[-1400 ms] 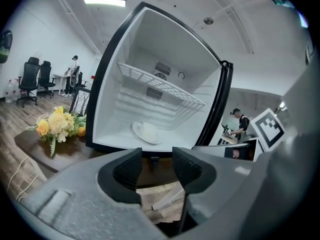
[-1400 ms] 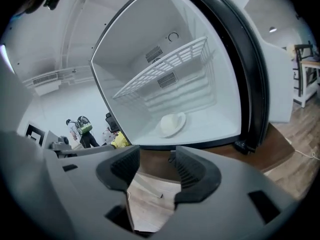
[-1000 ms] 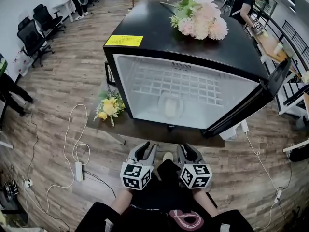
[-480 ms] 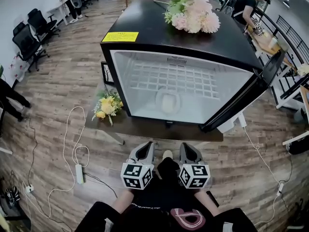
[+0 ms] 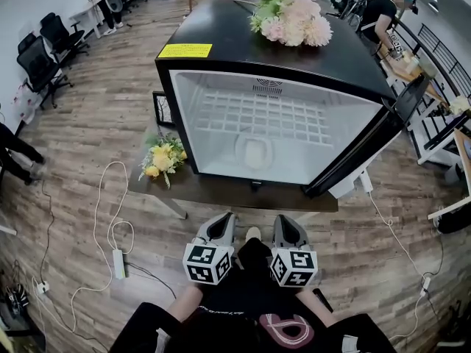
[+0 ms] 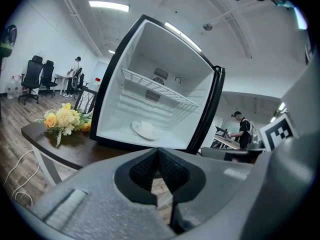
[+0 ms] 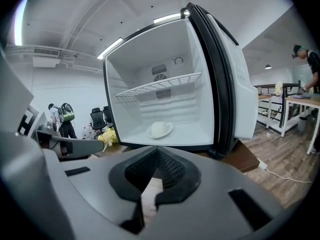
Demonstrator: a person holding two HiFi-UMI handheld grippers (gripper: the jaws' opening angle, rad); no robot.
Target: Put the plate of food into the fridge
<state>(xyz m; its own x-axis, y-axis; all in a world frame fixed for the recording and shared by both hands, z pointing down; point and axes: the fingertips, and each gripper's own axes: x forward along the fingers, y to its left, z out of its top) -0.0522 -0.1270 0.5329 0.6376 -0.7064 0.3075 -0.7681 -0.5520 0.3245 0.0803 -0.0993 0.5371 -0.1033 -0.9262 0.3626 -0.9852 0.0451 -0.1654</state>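
- Fridge [image 5: 221,65], black outside and white inside, stands on a low dark tabletop [image 5: 221,193] with its door [image 5: 386,134] swung wide open to the right.
- Plate of food [image 5: 255,151] sits inside on the fridge's white floor, about mid-width, below the 1 wire shelf [image 5: 272,120], which is bare.
- Left gripper [image 5: 223,220] is held low and near the person's body, well apart from the fridge and pointing toward its opening; its jaws have just been closing and now meet, with nothing between them.
- Right gripper [image 5: 284,222] is just beside it at the same height, its jaws also together and empty.
- Neither of the 2 grippers touches the plate, the door or the tabletop.
- Pink and white flowers [image 5: 294,20] lie on the far part of the fridge's top, and a yellow label [image 5: 185,51] is stuck near its left front edge.
- Yellow bouquet [image 5: 163,160] lies on the tabletop's left end, beside the fridge.
- White cables and a power strip [image 5: 118,259] trail over the wooden floor [image 5: 88,123] at the near left.
- Office chairs [image 5: 44,46] stand at the far left, and a person [image 5: 383,13] bends over a desk at the far right.
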